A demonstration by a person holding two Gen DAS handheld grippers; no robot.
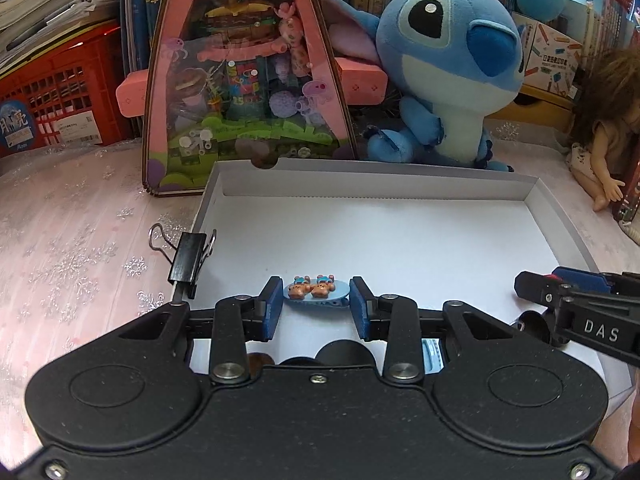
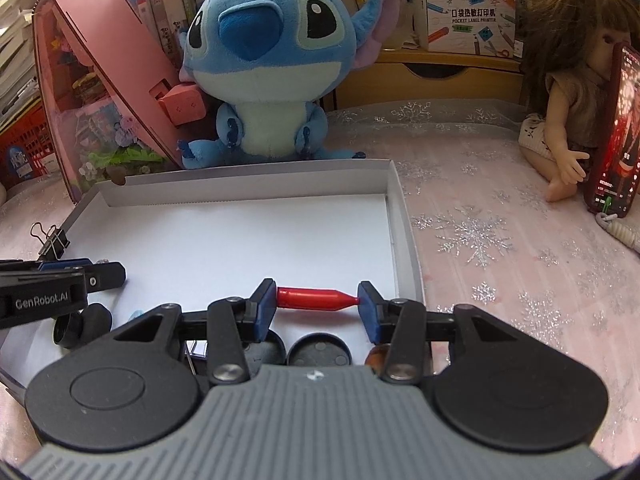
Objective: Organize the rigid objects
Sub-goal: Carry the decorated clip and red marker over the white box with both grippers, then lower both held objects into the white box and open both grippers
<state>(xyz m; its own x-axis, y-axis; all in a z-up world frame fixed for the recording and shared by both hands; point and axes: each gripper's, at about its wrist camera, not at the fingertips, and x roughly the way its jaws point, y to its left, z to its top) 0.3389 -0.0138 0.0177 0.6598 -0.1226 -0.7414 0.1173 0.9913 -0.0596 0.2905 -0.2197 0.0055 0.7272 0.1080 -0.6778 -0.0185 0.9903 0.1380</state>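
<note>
My left gripper (image 1: 317,294) is shut on a light blue hair clip (image 1: 316,291) with two small brown bears, held endwise between the blue pads over the white shallow box (image 1: 400,240). My right gripper (image 2: 318,298) is shut on a red bullet-shaped piece (image 2: 316,298), held endwise over the same box (image 2: 248,236) near its right wall. A black binder clip (image 1: 188,258) sits on the box's left rim; it also shows in the right wrist view (image 2: 54,240). The right gripper shows at the right edge of the left wrist view (image 1: 576,300).
Black round pieces (image 2: 320,352) and a black ring-shaped thing (image 2: 82,324) lie in the box's near part. A Stitch plush (image 1: 448,72), a pink toy house box (image 1: 248,80), a doll (image 2: 568,92), a phone (image 2: 618,132) and a red crate (image 1: 60,96) stand behind on the snowflake cloth.
</note>
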